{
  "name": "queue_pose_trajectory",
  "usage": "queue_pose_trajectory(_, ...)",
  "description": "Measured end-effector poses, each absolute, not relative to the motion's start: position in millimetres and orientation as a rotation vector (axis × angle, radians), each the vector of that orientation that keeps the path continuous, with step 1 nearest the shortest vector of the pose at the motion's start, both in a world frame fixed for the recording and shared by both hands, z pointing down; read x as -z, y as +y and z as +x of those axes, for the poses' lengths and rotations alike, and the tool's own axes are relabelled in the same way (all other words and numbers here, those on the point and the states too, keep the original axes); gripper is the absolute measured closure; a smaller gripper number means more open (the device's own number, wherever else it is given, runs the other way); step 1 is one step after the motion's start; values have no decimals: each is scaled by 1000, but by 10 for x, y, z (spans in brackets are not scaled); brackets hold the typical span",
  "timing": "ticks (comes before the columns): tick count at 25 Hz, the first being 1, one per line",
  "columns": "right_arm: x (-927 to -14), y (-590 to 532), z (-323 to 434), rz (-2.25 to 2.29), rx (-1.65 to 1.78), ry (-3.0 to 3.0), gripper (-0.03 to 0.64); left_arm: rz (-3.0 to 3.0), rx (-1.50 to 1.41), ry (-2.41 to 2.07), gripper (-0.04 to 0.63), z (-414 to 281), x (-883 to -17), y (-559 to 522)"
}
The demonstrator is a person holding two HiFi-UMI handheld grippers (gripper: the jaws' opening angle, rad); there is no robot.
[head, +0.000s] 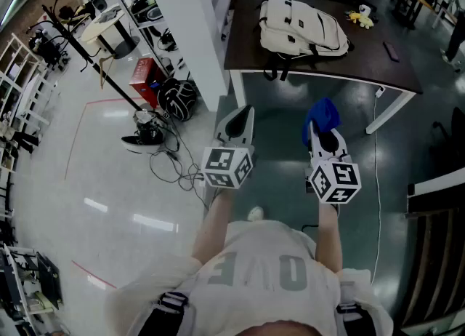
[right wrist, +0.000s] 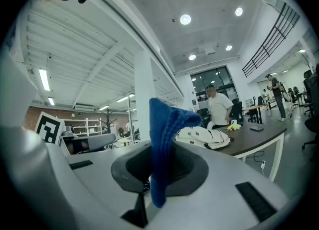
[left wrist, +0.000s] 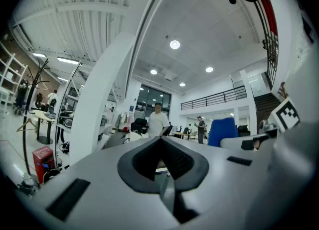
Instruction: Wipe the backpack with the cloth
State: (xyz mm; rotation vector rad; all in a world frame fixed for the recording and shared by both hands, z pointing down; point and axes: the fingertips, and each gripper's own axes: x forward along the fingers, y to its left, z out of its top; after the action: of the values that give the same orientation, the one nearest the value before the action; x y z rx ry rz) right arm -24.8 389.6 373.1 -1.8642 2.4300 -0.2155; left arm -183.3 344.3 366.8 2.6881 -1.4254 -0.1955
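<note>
Currently your right gripper [head: 326, 140] clamps the blue cloth [head: 322, 115] upright, ready for wiping; your left gripper [head: 240, 122] is closed on nothing. The backpack [head: 301, 28] lies flat on the table [head: 385, 69], upper center, well apart from both.

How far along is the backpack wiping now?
Done: the blue fabric cloth is clamped in the right gripper. In hand: it is held short of the dark table; the left gripper is shut, empty. Left: all wiping of the cream backpack lying there.
</note>
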Motion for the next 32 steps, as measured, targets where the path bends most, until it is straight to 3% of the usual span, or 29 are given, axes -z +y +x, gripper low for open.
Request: queue_pose_trajectory(32,-4117,4026,289,-1699,371,2471,581,2597,70,-1442,592,-1371,-4206,3666)
